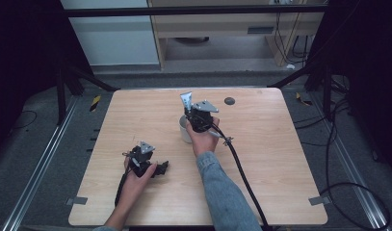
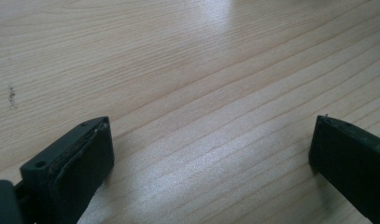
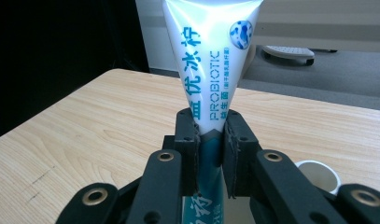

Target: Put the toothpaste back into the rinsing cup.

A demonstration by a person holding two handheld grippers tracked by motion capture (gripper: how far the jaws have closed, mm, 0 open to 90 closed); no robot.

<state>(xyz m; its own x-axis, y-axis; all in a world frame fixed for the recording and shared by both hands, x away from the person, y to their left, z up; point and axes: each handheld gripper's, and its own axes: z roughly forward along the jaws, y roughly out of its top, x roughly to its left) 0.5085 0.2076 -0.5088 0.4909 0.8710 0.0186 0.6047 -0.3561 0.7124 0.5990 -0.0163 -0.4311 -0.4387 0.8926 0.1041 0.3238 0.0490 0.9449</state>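
Toothpaste tube (image 3: 210, 70) is standing upright between the jaws of the right gripper (image 3: 211, 140), which are clamping on its lower body; the flat crimped end is pointing up. In the high view the tube (image 1: 186, 101) is hovering over the white cup (image 1: 184, 130) at mid-table. Left gripper (image 2: 211, 149) is resting low over the bare wooden table (image 2: 187, 70), jaws spread wide, nothing between them.
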